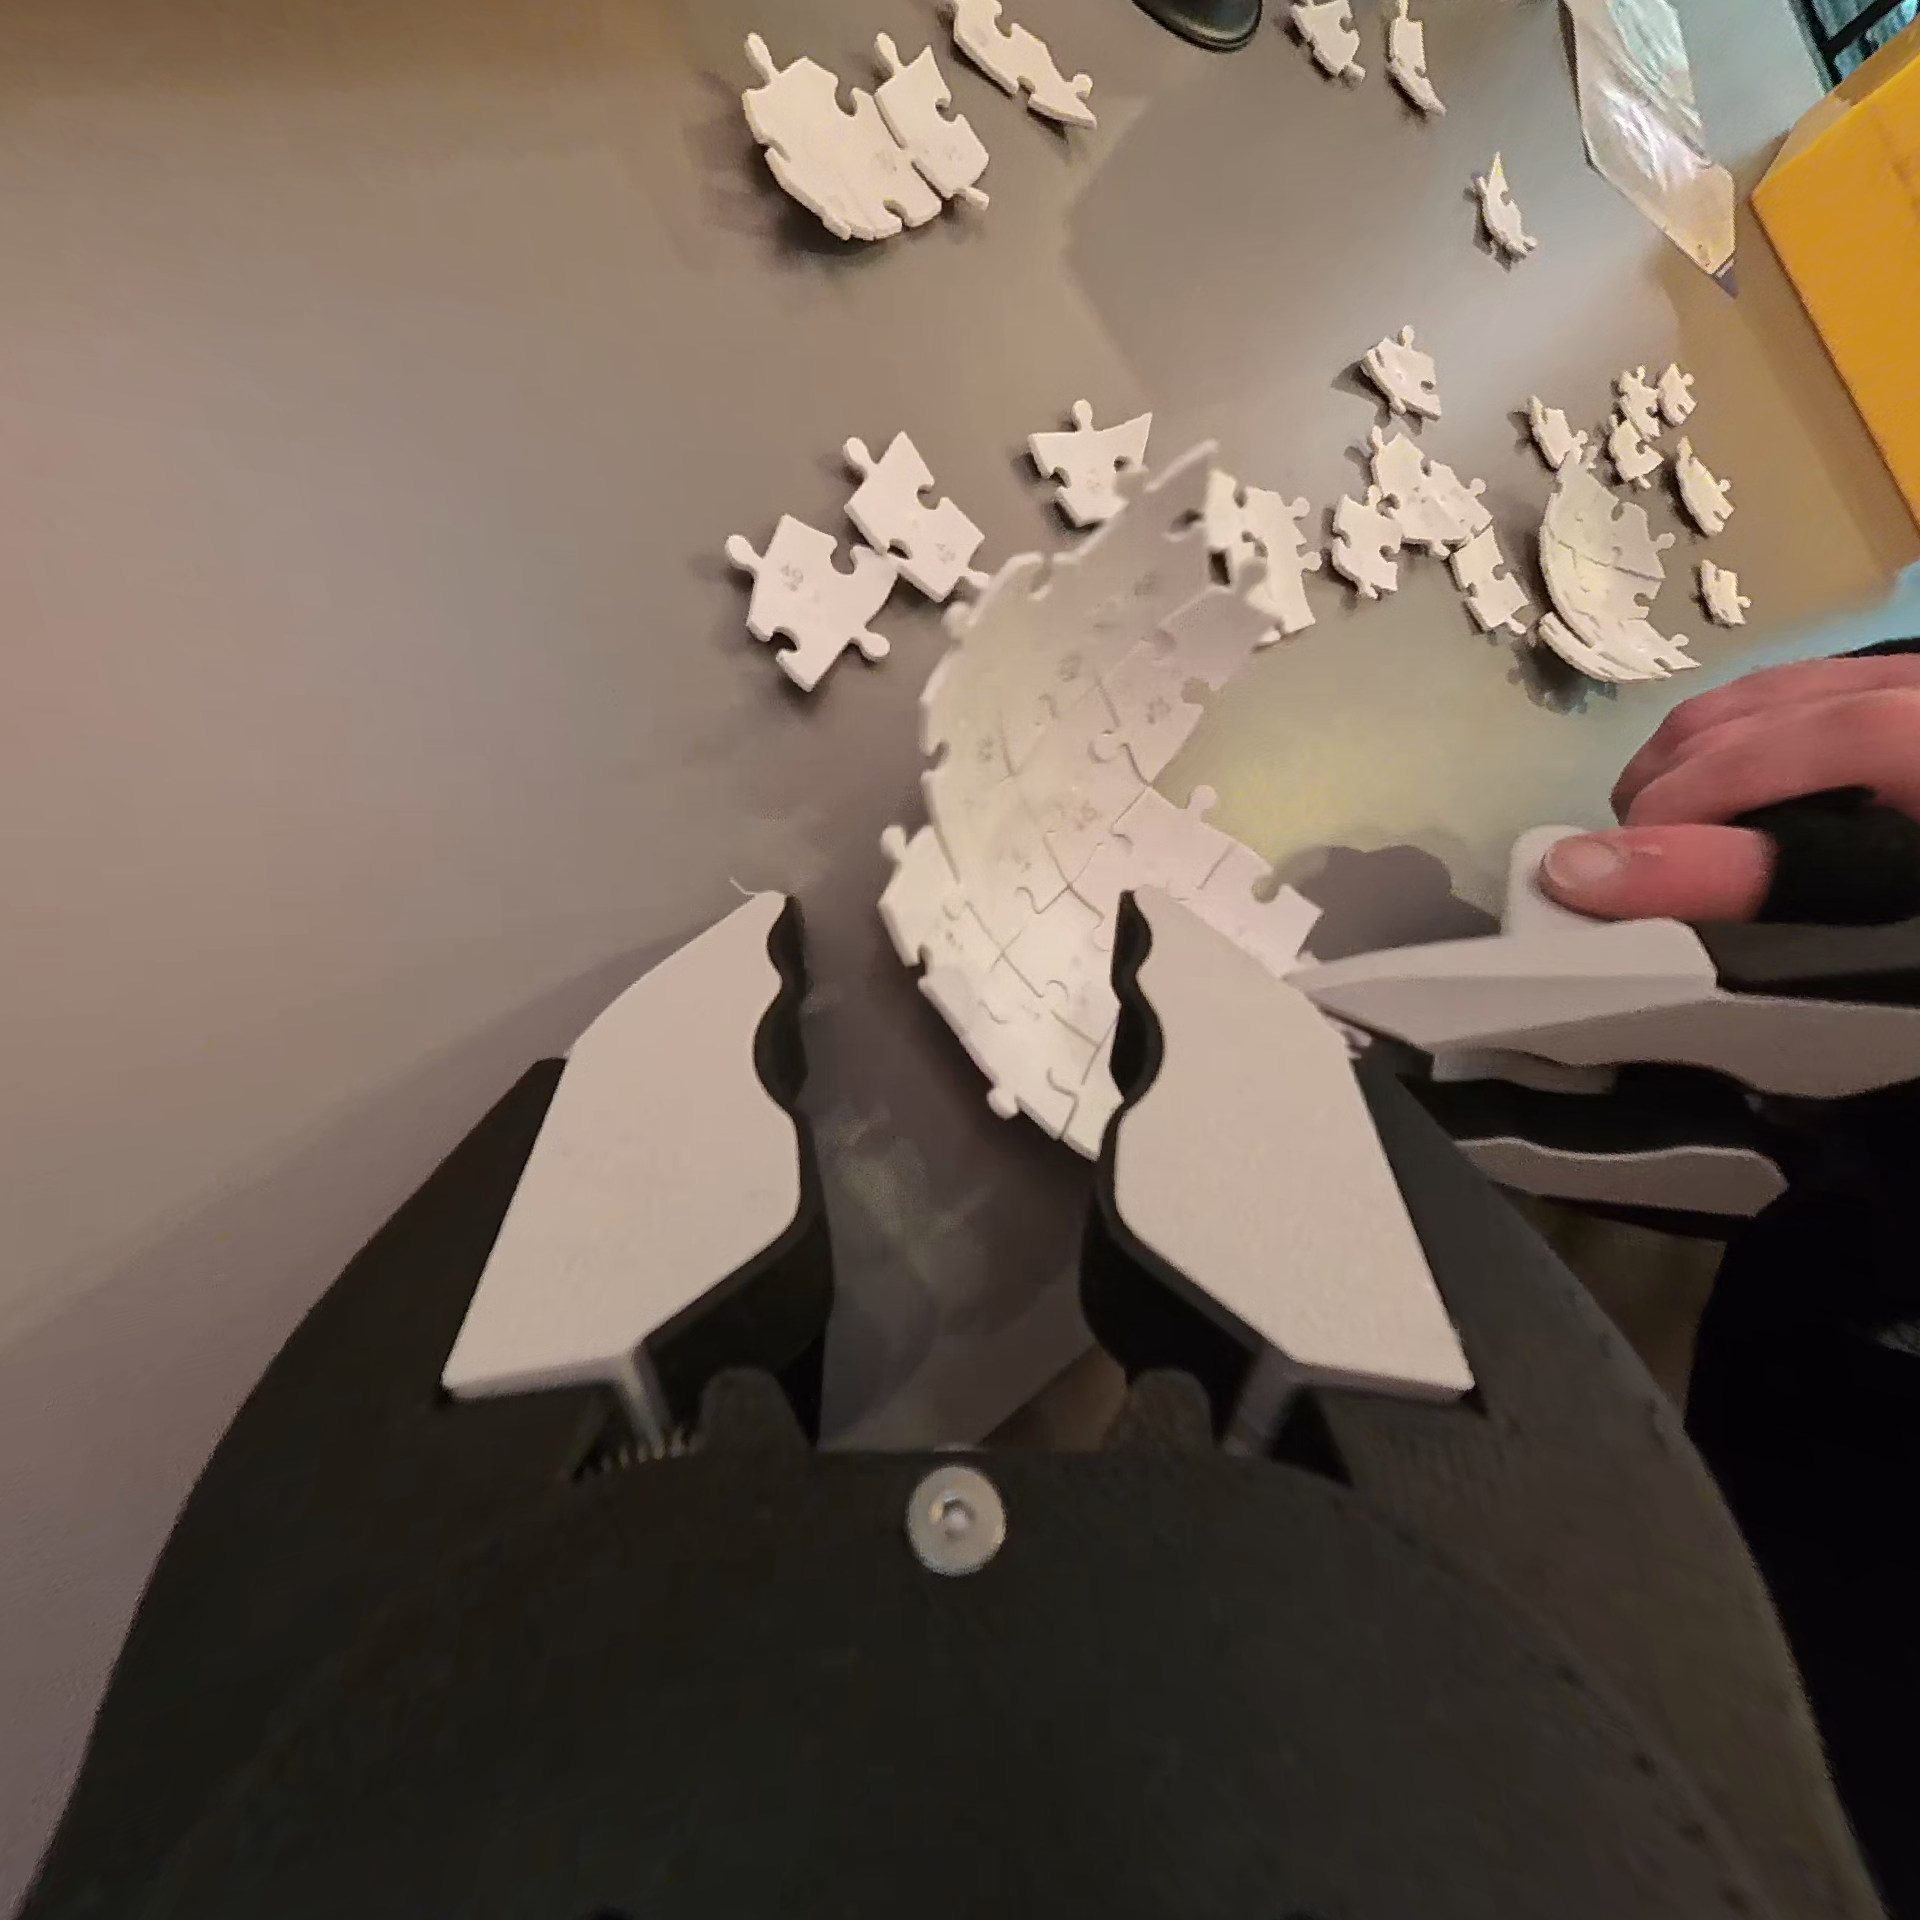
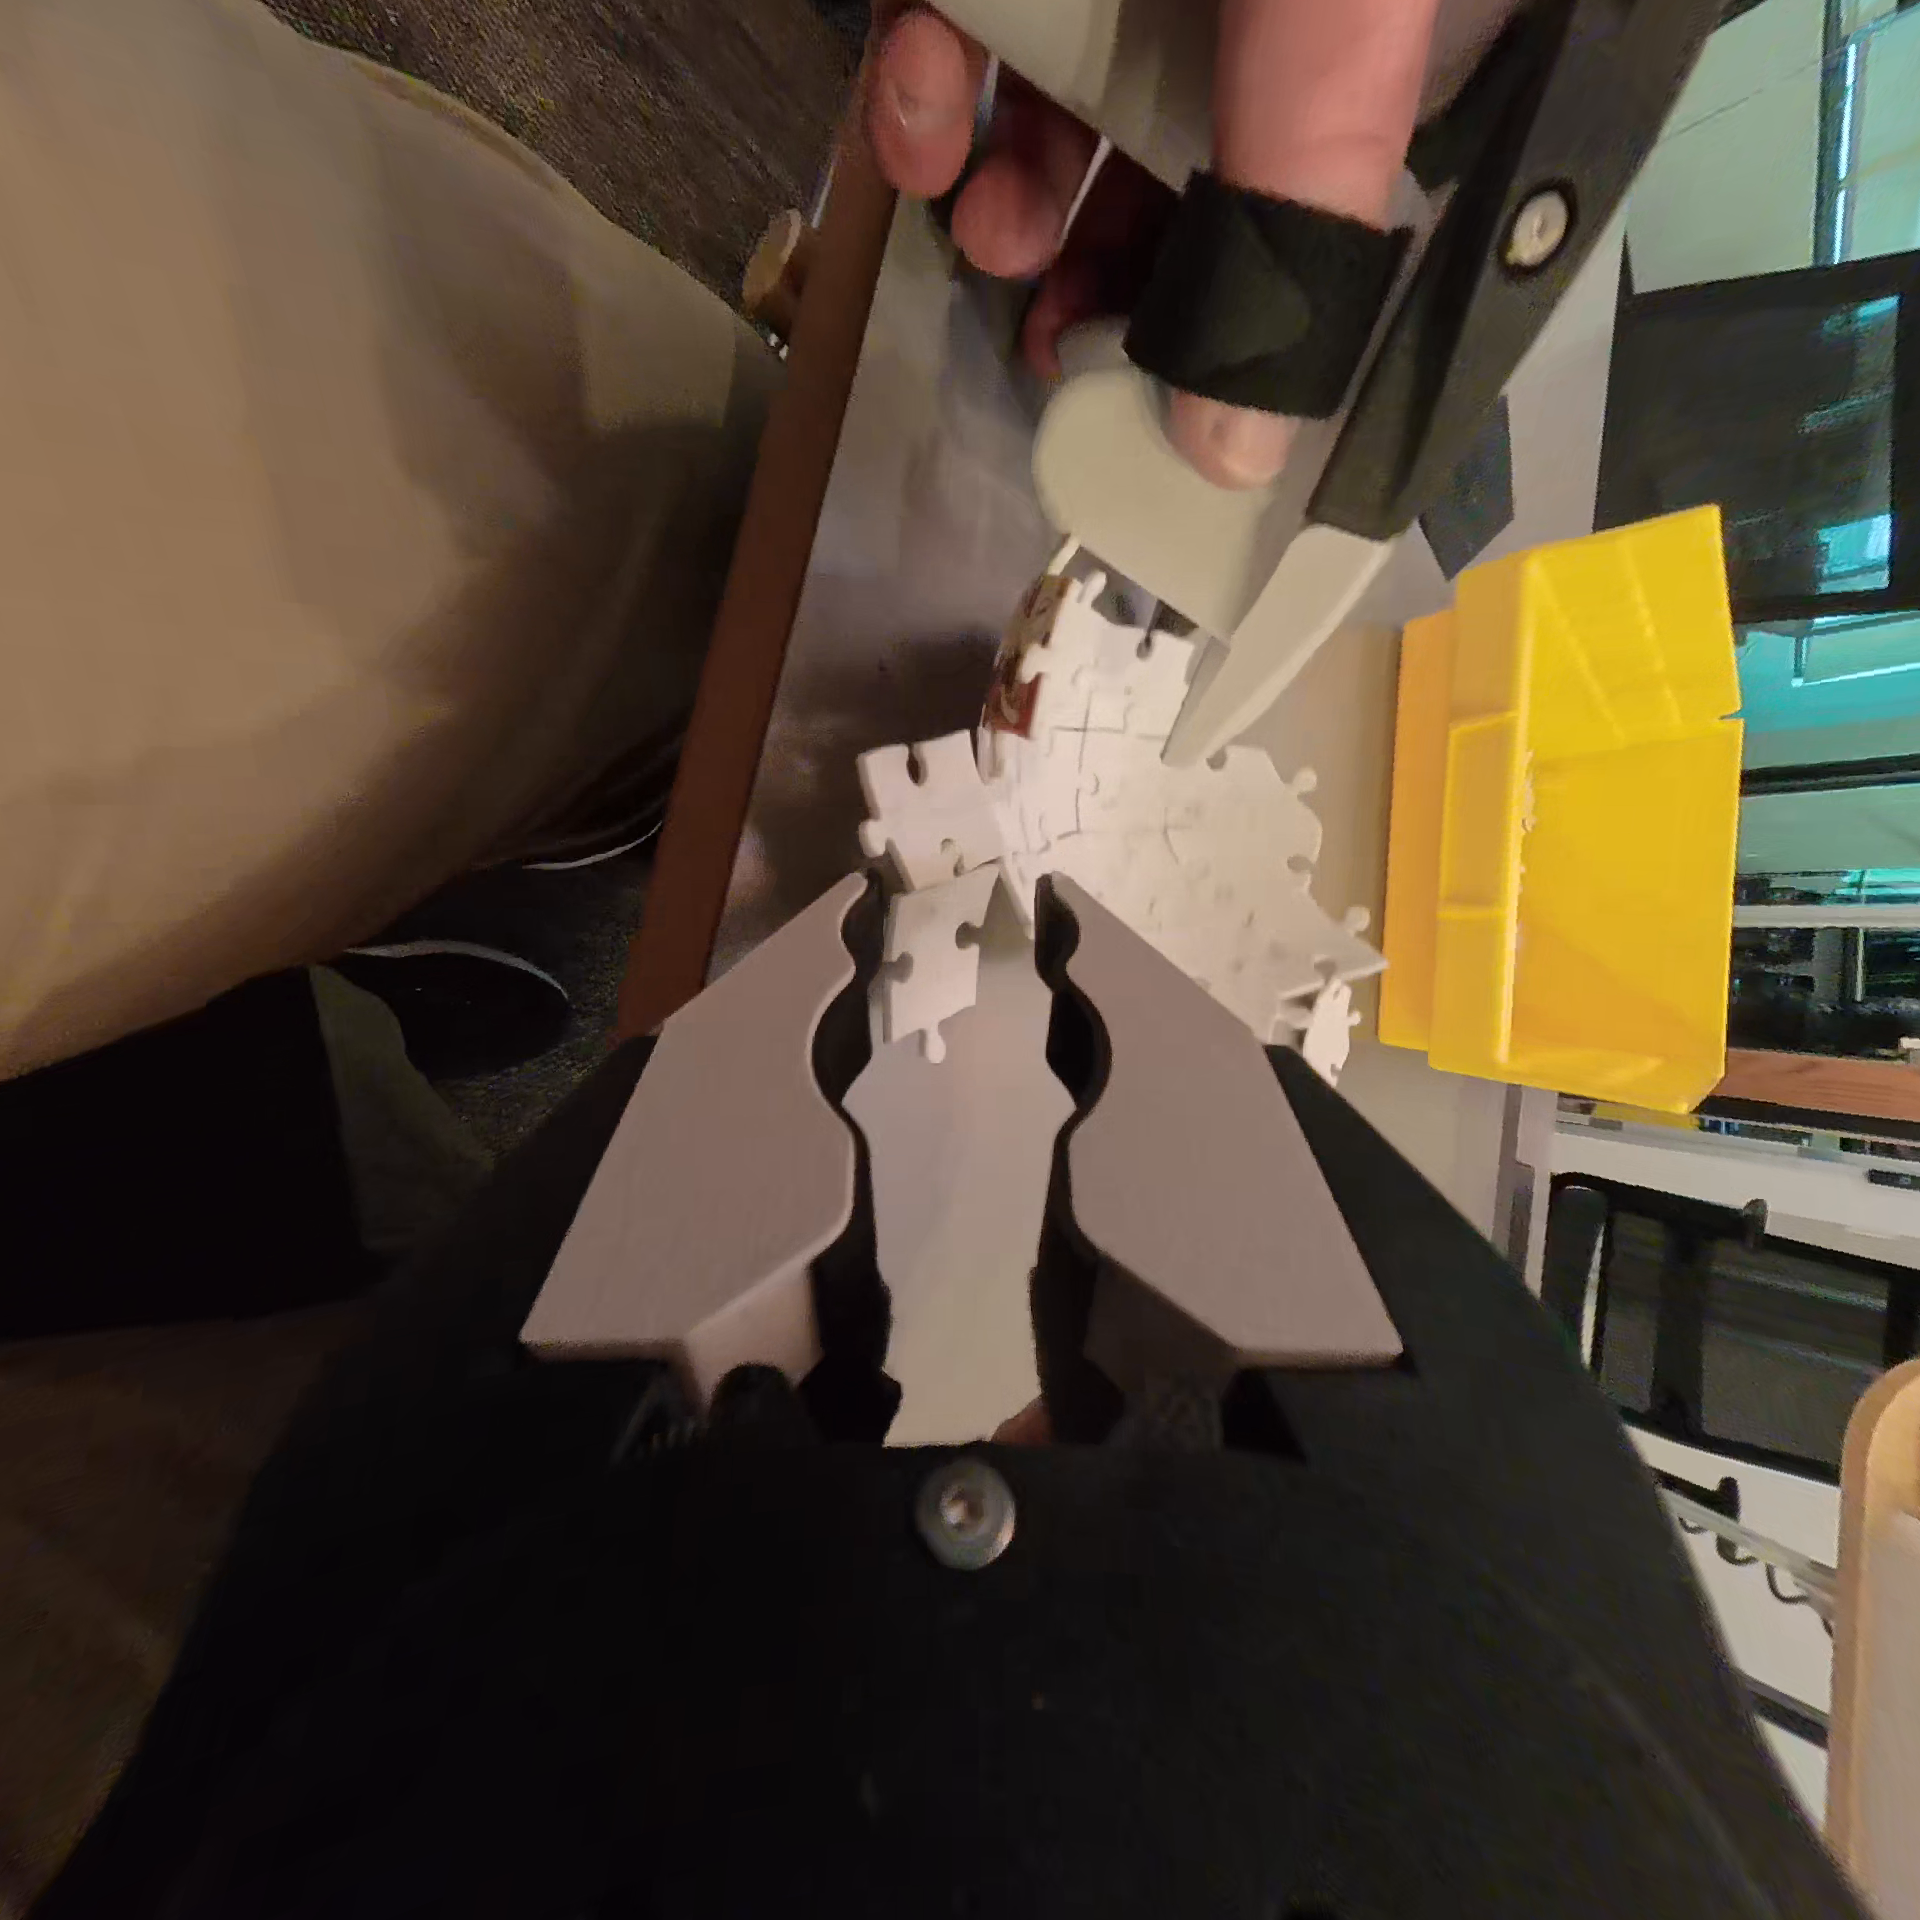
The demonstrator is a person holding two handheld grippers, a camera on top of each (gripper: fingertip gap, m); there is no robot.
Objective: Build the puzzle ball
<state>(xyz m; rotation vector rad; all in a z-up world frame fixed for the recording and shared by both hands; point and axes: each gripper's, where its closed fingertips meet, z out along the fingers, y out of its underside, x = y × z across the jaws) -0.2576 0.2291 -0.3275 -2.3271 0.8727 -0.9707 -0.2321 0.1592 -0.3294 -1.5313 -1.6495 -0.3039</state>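
Observation:
A curved, part-built white puzzle shell [image 1: 1049,790] stands tilted on the grey table [image 1: 416,520]. Its printed outer face shows at one edge in the right wrist view [image 2: 1101,821]. My left gripper [image 1: 956,914] is open, with the shell's lower edge between its fingers and no visible grip. It also shows in the right wrist view [image 2: 1236,665], one finger resting on the shell. My right gripper [image 2: 954,888] is open. A single white piece [image 2: 930,966] sits between its fingers against the left one, at the shell's rim. It reaches in from the right in the left wrist view [image 1: 1351,997].
Several loose white pieces [image 1: 821,592] and small joined clusters [image 1: 862,145] lie across the table, and another shell segment [image 1: 1600,561] lies at the right. A yellow bin [image 2: 1558,821] stands behind the shell. A person's hand [image 1: 1714,800] holds the right gripper. The table's brown edge [image 2: 769,582] is at the left. From the right gripper's tips to the shell segment [image 1: 1600,561] is close to 25 cm.

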